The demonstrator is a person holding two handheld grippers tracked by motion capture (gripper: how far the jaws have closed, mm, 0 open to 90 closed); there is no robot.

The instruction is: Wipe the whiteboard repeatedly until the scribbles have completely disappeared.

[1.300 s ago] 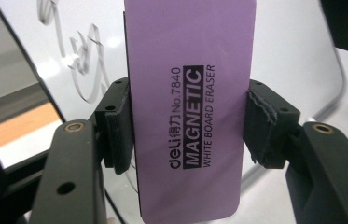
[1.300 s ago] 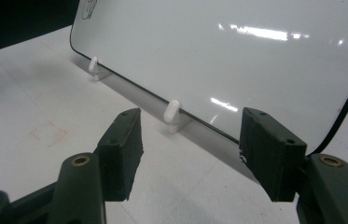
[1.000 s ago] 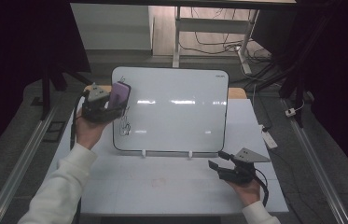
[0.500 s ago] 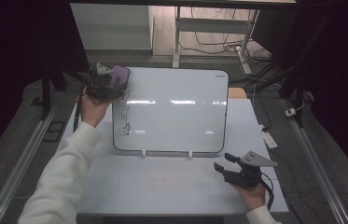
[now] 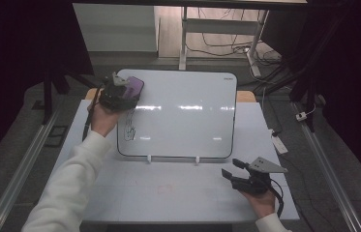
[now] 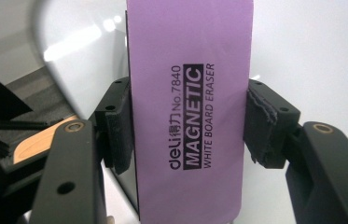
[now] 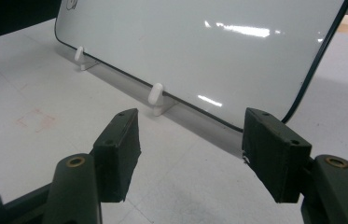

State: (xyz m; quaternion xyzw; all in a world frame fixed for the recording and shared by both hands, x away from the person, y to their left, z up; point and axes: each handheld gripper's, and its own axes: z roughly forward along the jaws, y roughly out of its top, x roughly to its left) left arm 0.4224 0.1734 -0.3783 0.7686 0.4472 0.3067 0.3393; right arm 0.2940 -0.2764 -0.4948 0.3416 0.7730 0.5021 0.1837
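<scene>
A whiteboard point(image 5: 183, 116) leans on two white clips point(image 5: 149, 158) on the white table point(image 5: 96, 193). Black pen marks point(image 5: 128, 128) sit near its left edge. My left gripper point(image 5: 128, 92) is at the board's top left corner, shut on a purple magnetic whiteboard eraser point(image 5: 133, 86). In the left gripper view both pads clamp the eraser point(image 6: 190, 107) by its long sides, label up. My right gripper point(image 5: 230, 168) rests low at the front right, jaws open; they have just widened a little, with nothing between them. It point(image 7: 190, 140) faces the board's lower edge point(image 7: 199, 46).
A faint red square point(image 5: 164, 188) is marked on the table in front of the board. A small white tag point(image 5: 278, 143) lies at the table's right edge. Metal rails point(image 5: 333, 193) run along both sides. Desk legs and cables stand behind.
My left hand has carried the eraser away from me up the board's left edge to its top corner. The right hand has barely shifted.
</scene>
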